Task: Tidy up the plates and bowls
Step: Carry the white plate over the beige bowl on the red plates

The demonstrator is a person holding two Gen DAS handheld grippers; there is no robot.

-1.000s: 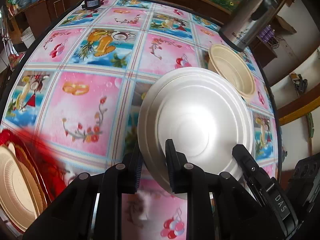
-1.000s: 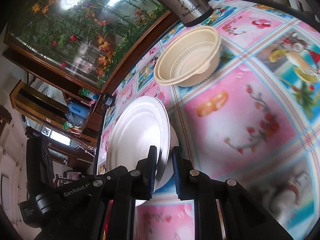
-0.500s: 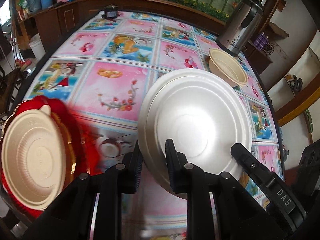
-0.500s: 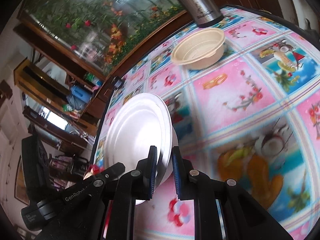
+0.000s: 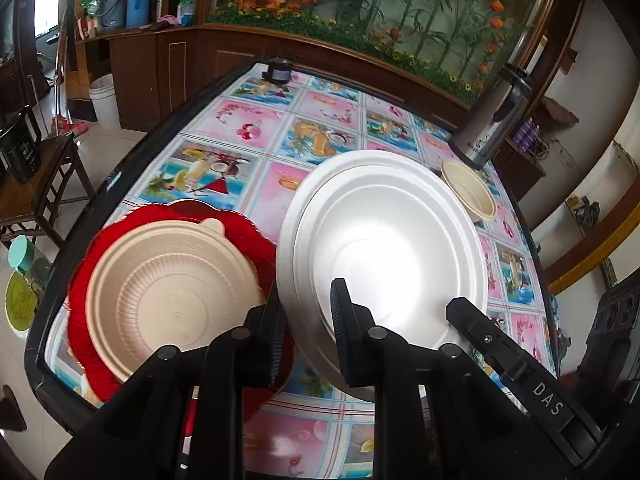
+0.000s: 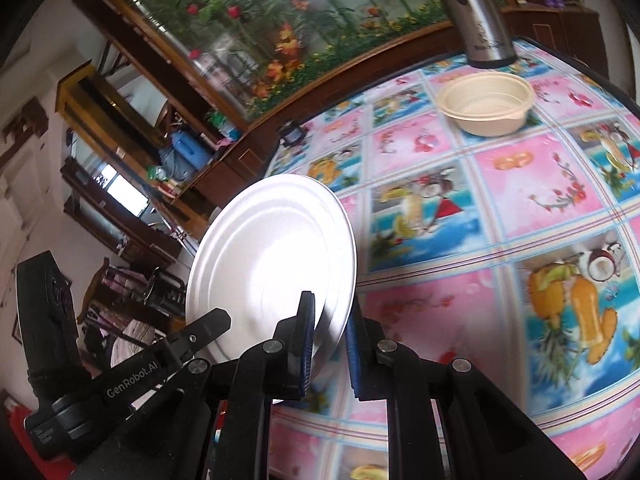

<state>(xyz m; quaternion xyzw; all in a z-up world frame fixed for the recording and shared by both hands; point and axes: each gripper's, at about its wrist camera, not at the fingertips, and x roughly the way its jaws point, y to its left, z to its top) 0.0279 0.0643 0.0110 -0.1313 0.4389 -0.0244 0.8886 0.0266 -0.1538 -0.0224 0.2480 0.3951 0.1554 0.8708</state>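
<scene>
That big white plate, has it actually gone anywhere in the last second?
Yes. The white plate, clamped by both grippers, has left the beige bowl by the steel flask behind and now sits beside the red plate stack.

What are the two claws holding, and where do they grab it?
Both hold the white plate. The left claw pinches its near rim, and the right claw pinches the rim at another spot.
</scene>
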